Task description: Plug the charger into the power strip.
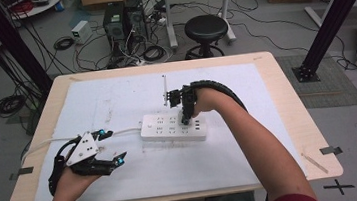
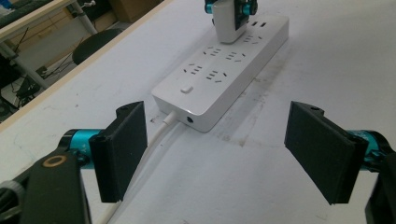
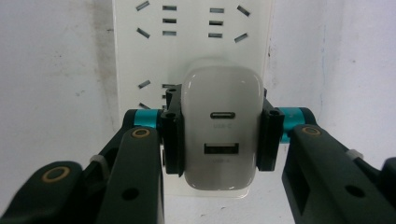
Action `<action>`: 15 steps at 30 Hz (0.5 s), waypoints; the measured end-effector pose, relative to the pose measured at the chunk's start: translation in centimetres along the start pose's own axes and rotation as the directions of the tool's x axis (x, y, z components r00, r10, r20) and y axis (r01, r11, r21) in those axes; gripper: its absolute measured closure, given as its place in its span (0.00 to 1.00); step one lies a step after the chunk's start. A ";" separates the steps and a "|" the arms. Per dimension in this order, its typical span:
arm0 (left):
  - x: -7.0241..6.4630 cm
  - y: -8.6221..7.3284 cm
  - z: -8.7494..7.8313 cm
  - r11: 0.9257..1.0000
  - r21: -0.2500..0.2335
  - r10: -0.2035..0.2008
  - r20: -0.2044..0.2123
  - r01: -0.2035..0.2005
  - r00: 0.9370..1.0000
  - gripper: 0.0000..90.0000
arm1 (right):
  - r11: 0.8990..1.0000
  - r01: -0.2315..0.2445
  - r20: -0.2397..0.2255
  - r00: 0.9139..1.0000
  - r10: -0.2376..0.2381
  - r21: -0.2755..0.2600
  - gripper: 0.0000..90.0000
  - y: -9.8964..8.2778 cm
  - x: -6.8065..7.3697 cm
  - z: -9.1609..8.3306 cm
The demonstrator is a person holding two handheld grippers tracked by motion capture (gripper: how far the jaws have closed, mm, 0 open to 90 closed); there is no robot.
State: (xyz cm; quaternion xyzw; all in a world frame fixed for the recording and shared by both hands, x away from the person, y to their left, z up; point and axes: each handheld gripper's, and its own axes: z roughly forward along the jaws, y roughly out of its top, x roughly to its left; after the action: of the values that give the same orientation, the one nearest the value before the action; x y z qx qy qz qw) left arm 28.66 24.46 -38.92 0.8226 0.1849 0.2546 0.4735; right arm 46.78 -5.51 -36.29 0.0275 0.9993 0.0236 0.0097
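Right gripper view: right gripper (image 3: 219, 130) clamps white charger (image 3: 220, 116) over the power strip (image 3: 140, 51) — seemingly plugged in; left gripper (image 2: 219, 154) gapes empty.

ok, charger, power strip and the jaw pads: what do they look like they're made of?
Charger: smooth white plastic, probably satin, with soft highlights and moulded rounded corners. Power strip: the same hard white plastic look, glossier on its edges. Pads of the left gripper: matte black, flat, no shine; rubber or printed plastic, can't tell which.

Black stool (image 1: 205, 28) beyond wooden table (image 1: 286, 94)
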 end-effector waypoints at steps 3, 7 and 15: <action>-0.1 0.1 0.1 1.000 -0.004 0.005 0.004 -0.005 1.000 0.24 | 1.000 -0.016 -0.001 1.000 0.016 -0.008 0.71 -0.1 0.1 0.1; -0.3 0.3 0.4 1.000 -0.003 0.005 0.008 -0.005 1.000 0.24 | 1.000 -0.008 0.011 1.000 0.008 -0.005 0.71 0.1 0.2 0.5; 0.0 0.4 0.4 1.000 0.002 0.001 0.010 -0.001 1.000 0.24 | 0.995 -0.071 0.027 0.997 0.073 -0.068 0.52 -0.6 0.5 0.1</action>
State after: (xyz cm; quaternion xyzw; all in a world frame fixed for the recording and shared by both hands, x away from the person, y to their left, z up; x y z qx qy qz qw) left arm 28.96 24.00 -38.77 0.8244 0.1822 0.2507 0.4737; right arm 46.29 -6.08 -36.45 0.0635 0.9961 0.0568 0.0247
